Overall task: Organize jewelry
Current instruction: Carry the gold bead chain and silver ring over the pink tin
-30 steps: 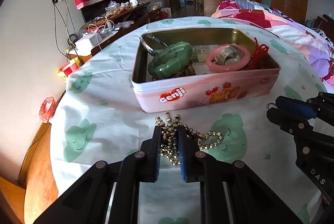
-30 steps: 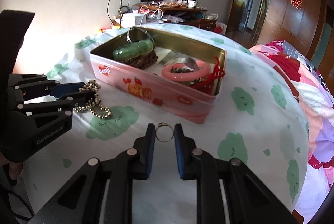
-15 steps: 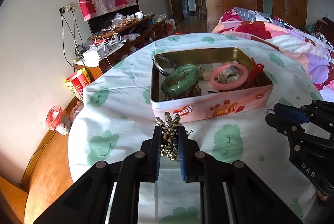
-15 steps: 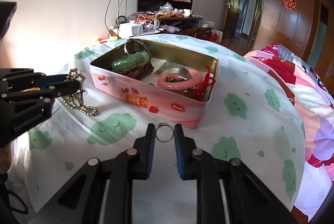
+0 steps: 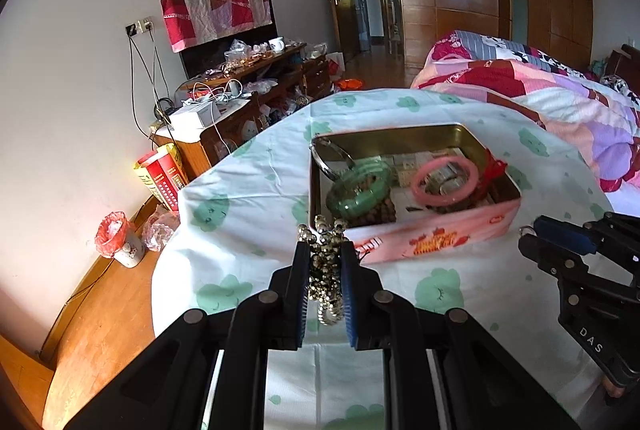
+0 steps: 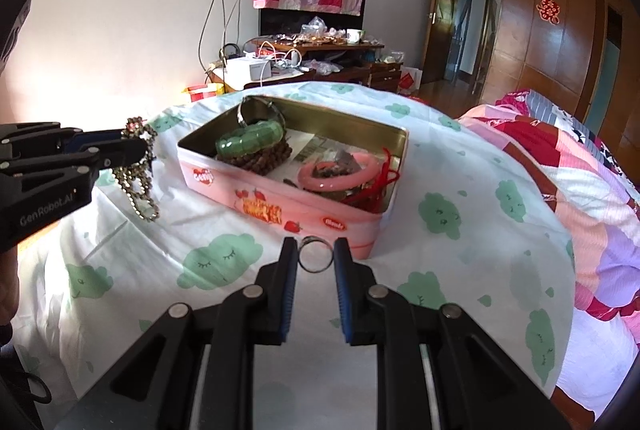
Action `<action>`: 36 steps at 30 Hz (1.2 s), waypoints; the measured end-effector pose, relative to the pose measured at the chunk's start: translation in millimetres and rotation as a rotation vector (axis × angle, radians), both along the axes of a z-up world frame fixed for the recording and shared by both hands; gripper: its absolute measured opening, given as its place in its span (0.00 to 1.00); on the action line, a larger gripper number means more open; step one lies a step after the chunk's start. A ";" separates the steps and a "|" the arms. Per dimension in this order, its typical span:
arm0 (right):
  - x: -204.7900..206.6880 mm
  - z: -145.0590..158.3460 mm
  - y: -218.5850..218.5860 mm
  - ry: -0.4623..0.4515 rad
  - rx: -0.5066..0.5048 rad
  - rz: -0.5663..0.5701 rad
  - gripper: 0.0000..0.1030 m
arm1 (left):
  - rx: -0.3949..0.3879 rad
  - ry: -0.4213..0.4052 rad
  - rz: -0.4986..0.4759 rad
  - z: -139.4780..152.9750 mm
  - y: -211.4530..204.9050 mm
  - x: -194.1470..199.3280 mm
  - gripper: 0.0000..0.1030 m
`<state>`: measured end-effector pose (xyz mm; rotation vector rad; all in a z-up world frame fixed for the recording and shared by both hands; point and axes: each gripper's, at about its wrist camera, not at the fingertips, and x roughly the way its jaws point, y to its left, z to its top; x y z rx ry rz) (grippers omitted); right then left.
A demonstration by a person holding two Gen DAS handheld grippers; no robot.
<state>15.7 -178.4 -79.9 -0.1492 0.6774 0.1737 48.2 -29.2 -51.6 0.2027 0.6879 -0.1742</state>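
The left gripper pinched a bead chain between its blue pads. The chain was made of small round metallic beads, gold to silver in tone, bunched into a clump at the pads with a few beads standing above them. In the right wrist view its loose end hung in a loop below the gripper, clear of the bench, beside the left end of the tin.

The right gripper pinched a ring, a thin plain silver band held upright by its two sides, so that its round opening faced the camera. It hung above the cloth just before the tin's near right corner.

The tin was an open pink oblong box with a golden inside and strawberries printed on its front wall. It sat near the middle of the bench, which was covered with a white cloth printed with green clouds. In its left half lay a chunky green bangle on top of a string of brown wooden beads, with a silver bangle leaning in the far left corner. In its right half lay a smooth pink bangle over some papers, and a red cord rested by the right wall.
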 end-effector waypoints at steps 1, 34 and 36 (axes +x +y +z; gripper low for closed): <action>0.2 1.2 0.4 -0.003 0.000 -0.004 0.20 | -0.001 -0.003 0.000 1.5 0.0 0.4 0.14; 34.5 45.2 -14.0 -0.090 -0.005 -0.028 0.20 | 0.030 -0.067 -0.031 38.8 -23.2 28.7 0.14; 36.3 45.5 -15.0 -0.090 -0.004 -0.029 0.20 | 0.036 -0.066 -0.032 38.2 -23.7 31.7 0.14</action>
